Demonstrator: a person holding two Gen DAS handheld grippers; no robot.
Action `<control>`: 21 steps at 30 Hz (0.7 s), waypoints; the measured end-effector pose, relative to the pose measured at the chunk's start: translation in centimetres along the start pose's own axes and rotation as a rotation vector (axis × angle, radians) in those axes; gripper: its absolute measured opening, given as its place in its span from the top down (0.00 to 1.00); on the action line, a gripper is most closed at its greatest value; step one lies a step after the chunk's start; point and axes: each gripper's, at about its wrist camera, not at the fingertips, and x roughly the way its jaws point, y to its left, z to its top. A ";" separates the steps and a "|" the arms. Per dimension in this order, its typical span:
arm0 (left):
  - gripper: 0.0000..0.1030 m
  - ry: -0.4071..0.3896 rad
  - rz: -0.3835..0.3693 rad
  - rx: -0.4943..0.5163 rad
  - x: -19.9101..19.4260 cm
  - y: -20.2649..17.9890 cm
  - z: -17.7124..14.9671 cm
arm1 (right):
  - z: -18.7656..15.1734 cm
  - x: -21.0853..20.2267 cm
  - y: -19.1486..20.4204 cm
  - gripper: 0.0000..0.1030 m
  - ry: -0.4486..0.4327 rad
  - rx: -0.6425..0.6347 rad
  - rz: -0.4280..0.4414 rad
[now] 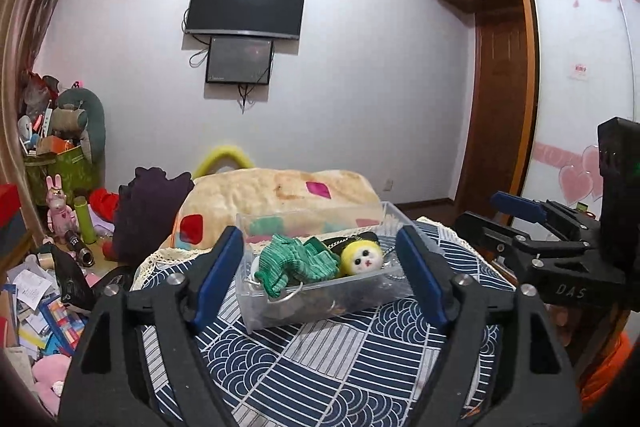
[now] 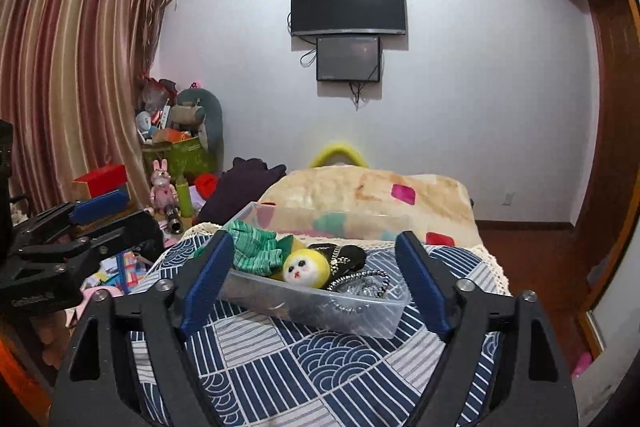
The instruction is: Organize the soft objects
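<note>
A clear plastic box (image 1: 320, 303) stands on a blue-and-white patterned cloth (image 1: 320, 367). It holds a green knitted item (image 1: 294, 263), a yellow plush with a white face (image 1: 362, 259), a black item and a metal chain. My left gripper (image 1: 320, 275) is open and empty, its blue pads apart in front of the box. The box shows in the right wrist view (image 2: 320, 311) with the green item (image 2: 254, 251), the plush (image 2: 306, 269) and the chain (image 2: 360, 285). My right gripper (image 2: 316, 287) is open and empty before the box. Each gripper shows at the side of the other's view.
A cream blanket (image 1: 280, 195) with coloured patches lies behind the box, a dark purple cloth (image 1: 148, 211) to its left. Toys, papers and boxes clutter the floor at left (image 1: 48, 267). A wardrobe (image 1: 560, 67) stands at right. Screens hang on the far wall.
</note>
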 end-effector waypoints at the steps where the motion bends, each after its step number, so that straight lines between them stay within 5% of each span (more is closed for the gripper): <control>1: 0.18 -0.011 0.001 0.002 -0.4 -0.1 -0.1 | -0.1 -0.3 0.0 0.20 -0.005 0.002 -0.004; 9: 0.03 -0.054 0.034 0.020 -1.6 -0.9 -1.1 | -0.5 -1.3 0.4 0.05 -0.048 0.002 -0.012; 21: 0.01 -0.045 0.033 0.005 -1.6 -0.7 -1.9 | -1.7 -1.7 0.4 0.02 -0.042 0.020 -0.014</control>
